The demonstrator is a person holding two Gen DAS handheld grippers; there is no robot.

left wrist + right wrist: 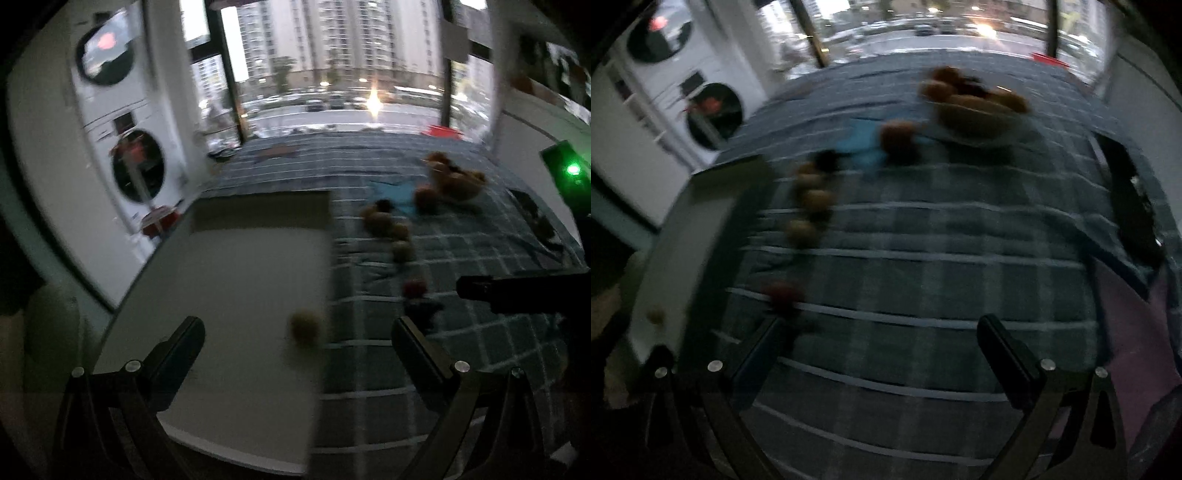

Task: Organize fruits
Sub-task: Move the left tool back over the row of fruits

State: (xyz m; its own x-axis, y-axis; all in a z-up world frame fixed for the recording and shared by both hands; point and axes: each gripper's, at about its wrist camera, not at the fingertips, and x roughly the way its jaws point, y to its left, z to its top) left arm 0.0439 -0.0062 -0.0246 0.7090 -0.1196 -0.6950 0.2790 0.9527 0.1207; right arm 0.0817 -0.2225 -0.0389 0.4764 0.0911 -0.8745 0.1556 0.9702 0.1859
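I see a checked blue-grey cloth [461,332] over the tabletop, wrinkled at the right. Two stacked white washing machines [122,136] with round dark doors stand at the left. Big window [332,74] behind, with tower blocks, parked cars and a bright light outside. A red item [443,131] sits at the cloth's far edge. A dark flat object [1130,206] lies at the right, too blurred to identify.

1. Both views are smeared by motion blur, so the small brownish round fruits [809,201] cannot be told by kind.
2. The pale bowl [975,122] heaped with fruit is blurred; its contents stay unclear.
3. The white rectangular tray [229,280] is cut off by the right view's left edge.
4. A dark red fruit [414,288] is only a smudge.
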